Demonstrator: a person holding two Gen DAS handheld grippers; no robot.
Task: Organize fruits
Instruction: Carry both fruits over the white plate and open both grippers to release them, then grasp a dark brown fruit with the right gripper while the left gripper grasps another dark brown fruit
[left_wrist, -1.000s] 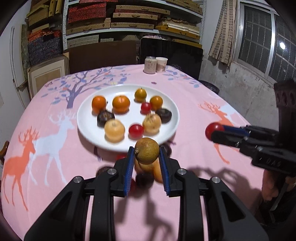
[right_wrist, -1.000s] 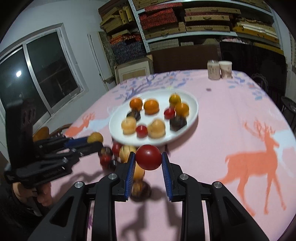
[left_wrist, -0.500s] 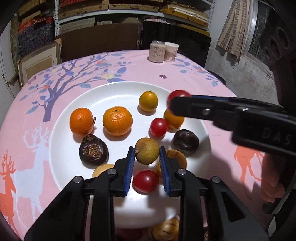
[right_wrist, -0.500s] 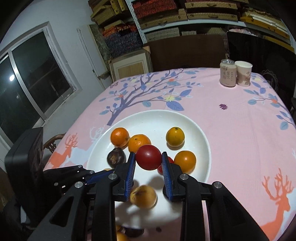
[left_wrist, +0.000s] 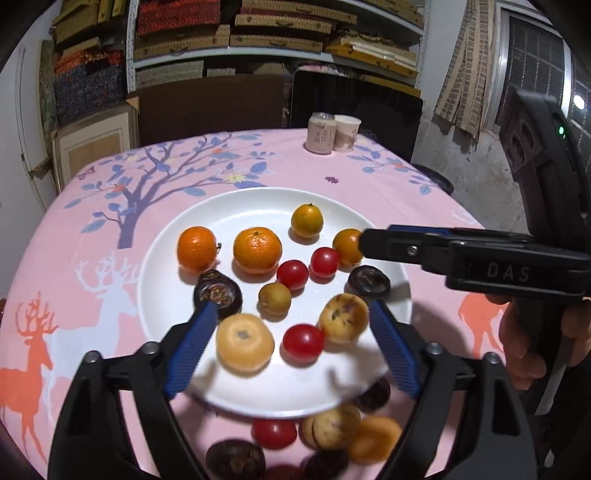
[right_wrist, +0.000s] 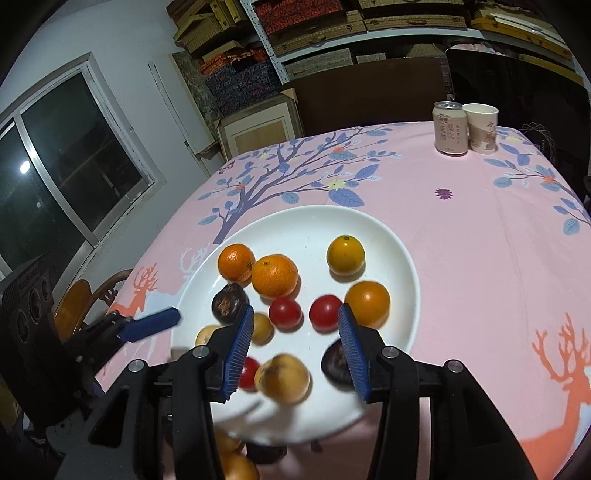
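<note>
A white plate (left_wrist: 258, 206) holds several fruits: oranges, red tomatoes, dark passion fruits and pale round fruits. My left gripper (left_wrist: 291, 317) is open and empty above the plate's near side. A small brownish-green fruit (left_wrist: 274, 298) lies on the plate just beyond it. My right gripper (right_wrist: 295, 317) is open and empty over the plate; a red tomato (right_wrist: 325, 312) lies between its blue pads. The right gripper also shows in the left wrist view (left_wrist: 373, 245), reaching in from the right. More loose fruits (left_wrist: 332, 424) lie on the cloth in front of the plate.
A pink tablecloth (right_wrist: 480, 240) with deer and tree prints covers the table. A can (right_wrist: 448, 127) and a paper cup (right_wrist: 482, 127) stand at the far edge. A wooden chair (right_wrist: 85, 299) is at the left. Shelves with boxes stand behind.
Both grippers have opened. The left let the brownish-green fruit down onto the plate; the right let the red tomato down onto the plate beside another tomato.
</note>
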